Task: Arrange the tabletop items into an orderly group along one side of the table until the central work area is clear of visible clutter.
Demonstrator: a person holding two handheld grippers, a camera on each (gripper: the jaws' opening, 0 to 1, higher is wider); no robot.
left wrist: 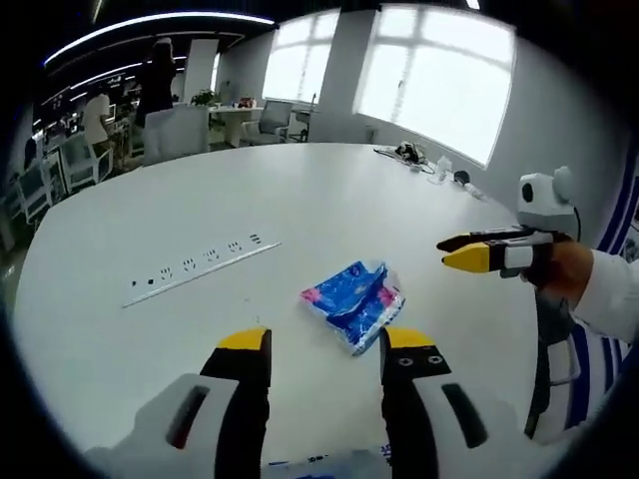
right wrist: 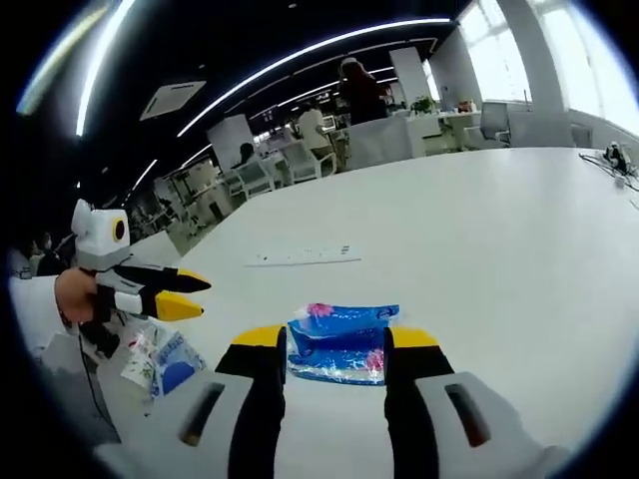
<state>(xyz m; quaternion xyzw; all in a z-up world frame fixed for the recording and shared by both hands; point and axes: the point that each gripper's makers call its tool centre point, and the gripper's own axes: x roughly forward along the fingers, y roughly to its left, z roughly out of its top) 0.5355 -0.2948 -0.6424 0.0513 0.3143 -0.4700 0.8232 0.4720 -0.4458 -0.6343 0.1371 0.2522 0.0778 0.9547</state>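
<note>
I hold my left gripper (left wrist: pixel 324 344) wide, one blue packet (left wrist: pixel 352 300) lying just ahead of its jaws. My right gripper (right wrist: pixel 334 344) is wide too. A second packet (right wrist: pixel 168 361) lies nearer me, one power strip (left wrist: pixel 198 269) beyond.

The left white, yellow-tipped tongs (left wrist: pixel 325 342) stand with jaws spread apart, nothing between them. The right white, yellow-tipped tongs (right wrist: pixel 334 339) are likewise parted. A bare hand (left wrist: pixel 565 271) in a white sleeve (left wrist: pixel 617 296) grips the right tongs' handle.
</note>
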